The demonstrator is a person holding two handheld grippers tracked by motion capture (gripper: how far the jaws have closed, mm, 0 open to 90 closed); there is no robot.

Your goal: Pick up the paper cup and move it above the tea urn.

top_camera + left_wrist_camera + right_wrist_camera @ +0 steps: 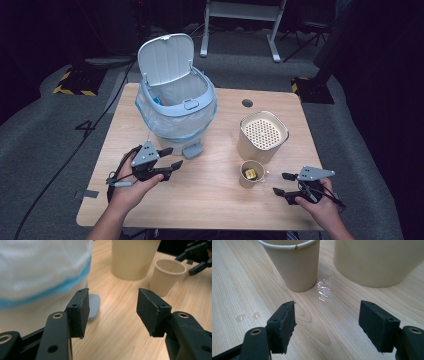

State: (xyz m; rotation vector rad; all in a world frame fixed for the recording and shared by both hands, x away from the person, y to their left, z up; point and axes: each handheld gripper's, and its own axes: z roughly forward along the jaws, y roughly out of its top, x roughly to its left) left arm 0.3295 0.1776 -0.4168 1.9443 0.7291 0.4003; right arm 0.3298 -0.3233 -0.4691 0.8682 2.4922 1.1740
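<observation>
We had the right gripper (283,184) just right of the paper cup (251,174), jaws apart and holding nothing; cup sat near-centre, in front of the beige canister (262,136) (small spill (324,290) between them). Left gripper (170,158) hovered by the bin (176,107), also apart, empty. Step looked like the approach to the cup. Next move needed a gentle squeeze, level lift.
</observation>
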